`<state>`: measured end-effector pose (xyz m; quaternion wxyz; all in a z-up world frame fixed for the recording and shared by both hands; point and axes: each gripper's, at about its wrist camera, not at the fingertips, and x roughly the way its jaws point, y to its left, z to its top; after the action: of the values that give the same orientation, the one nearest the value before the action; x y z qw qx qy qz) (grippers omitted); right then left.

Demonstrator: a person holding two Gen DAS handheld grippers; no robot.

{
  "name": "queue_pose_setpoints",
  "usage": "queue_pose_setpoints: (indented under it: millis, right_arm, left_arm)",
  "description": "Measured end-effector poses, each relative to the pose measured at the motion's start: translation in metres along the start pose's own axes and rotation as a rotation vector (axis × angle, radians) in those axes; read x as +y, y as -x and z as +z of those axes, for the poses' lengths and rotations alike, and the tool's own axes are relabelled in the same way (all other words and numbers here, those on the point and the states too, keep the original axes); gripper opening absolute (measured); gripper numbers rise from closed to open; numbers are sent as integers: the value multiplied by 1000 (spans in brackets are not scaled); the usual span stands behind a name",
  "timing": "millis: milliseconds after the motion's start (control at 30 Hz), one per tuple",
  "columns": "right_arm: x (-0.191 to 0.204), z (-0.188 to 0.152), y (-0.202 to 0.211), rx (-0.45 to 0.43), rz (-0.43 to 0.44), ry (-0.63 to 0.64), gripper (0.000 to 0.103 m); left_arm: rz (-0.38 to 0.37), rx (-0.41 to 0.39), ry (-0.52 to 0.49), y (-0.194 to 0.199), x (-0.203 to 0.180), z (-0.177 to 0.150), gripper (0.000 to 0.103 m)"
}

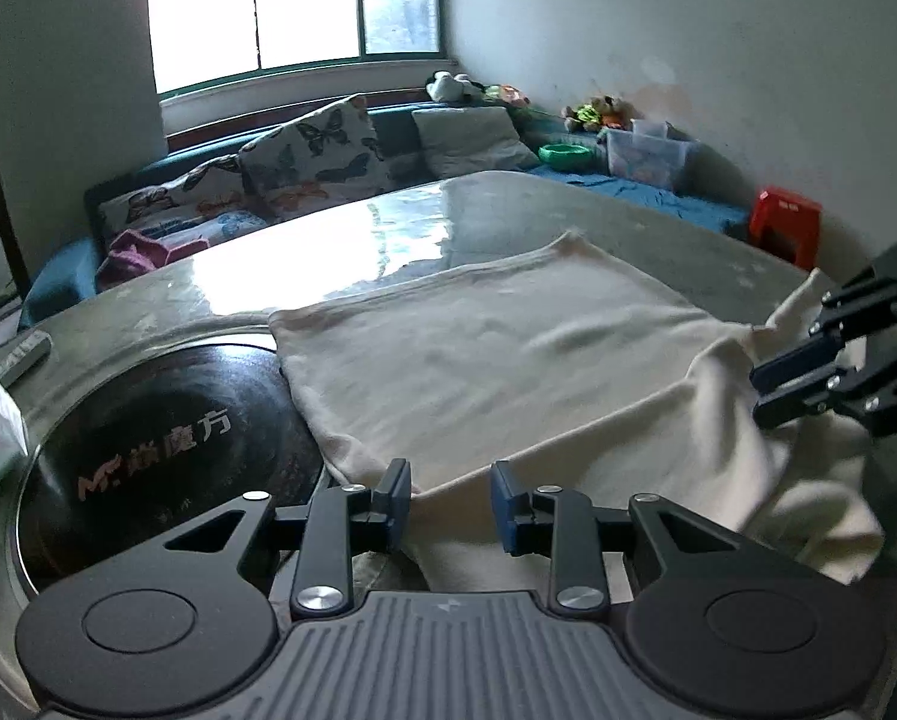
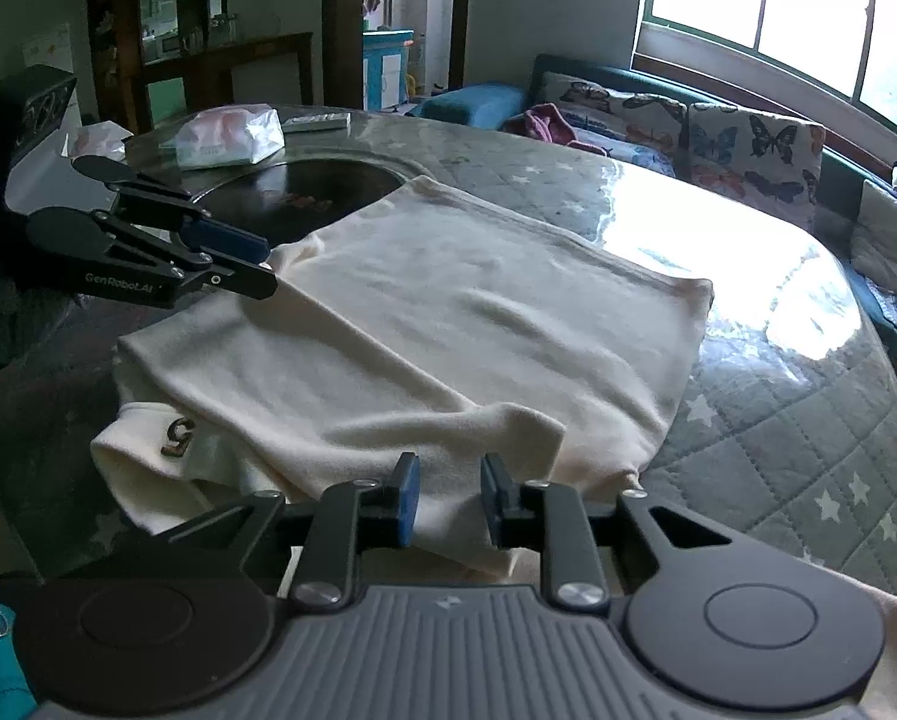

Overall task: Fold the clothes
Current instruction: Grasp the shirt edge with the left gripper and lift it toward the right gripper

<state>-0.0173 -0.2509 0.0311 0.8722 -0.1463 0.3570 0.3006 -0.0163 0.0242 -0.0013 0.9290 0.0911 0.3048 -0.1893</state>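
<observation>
A cream garment [image 1: 484, 360] lies spread on the round table, with its near part folded over and bunched; it also shows in the right wrist view [image 2: 448, 324]. My left gripper [image 1: 451, 504] is open, its fingers straddling the garment's near folded edge; it shows in the right wrist view [image 2: 262, 267] at the garment's left edge. My right gripper [image 2: 445, 498] is open, its pads just above the bunched near fold. It shows in the left wrist view [image 1: 766, 387] at the garment's right side. A small dark emblem [image 2: 178, 435] shows on a lower layer.
The table [image 2: 778, 420] has a quilted star-patterned cover under clear plastic. A black turntable disc [image 1: 166, 444] sits beside the garment. A tissue pack [image 2: 229, 135] and a remote [image 2: 316, 120] lie at the far side. A sofa with butterfly cushions [image 1: 310, 162] and a red stool [image 1: 784, 222] stand beyond.
</observation>
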Motion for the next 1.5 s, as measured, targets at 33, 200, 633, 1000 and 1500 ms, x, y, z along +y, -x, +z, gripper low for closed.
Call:
queue_pose_setpoints:
  millis: [33, 200, 633, 1000, 1500]
  right_arm:
    - [0, 0, 0, -1, 0, 0, 22]
    - [2, 2, 2, -4, -1, -1, 26]
    - [2, -9, 1, 17, -7, -13, 28]
    - [6, -13, 6, -1, -16, -10, 28]
    - [-78, -68, 64, -47, -326, -332, 28]
  left_arm:
    - [-1, 0, -9, -1, 1, 0, 32]
    - [-38, -3, -49, -3, 4, 0, 31]
    - [94, -10, -81, 0, 1, -10, 0]
    - [67, -22, 27, 9, -4, 5, 3]
    - [-180, -46, 9, -11, -103, 33, 19]
